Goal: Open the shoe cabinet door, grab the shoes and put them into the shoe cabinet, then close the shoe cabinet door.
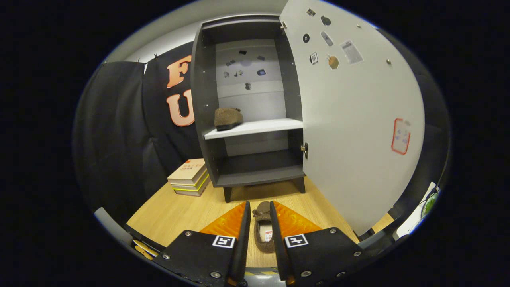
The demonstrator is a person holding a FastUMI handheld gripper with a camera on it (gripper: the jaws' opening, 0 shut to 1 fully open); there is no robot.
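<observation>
Wooden tabletop [175,215] with an open shoe cabinet [205,119], one slipper still out in front.

Nearest, the hand-held gripper [261,207] has its fingers [244,223] parted narrowly on either side of a brown slipper [263,233] lying on the wood; whether they press it I cannot tell. Beyond the fingertips stands the grey cabinet on short legs, its door [358,131] swung wide to the right. A second brown slipper [228,118] sits on the white middle shelf [259,127]. Left of the cabinet, stacked books [189,177] rest on the wood.
</observation>
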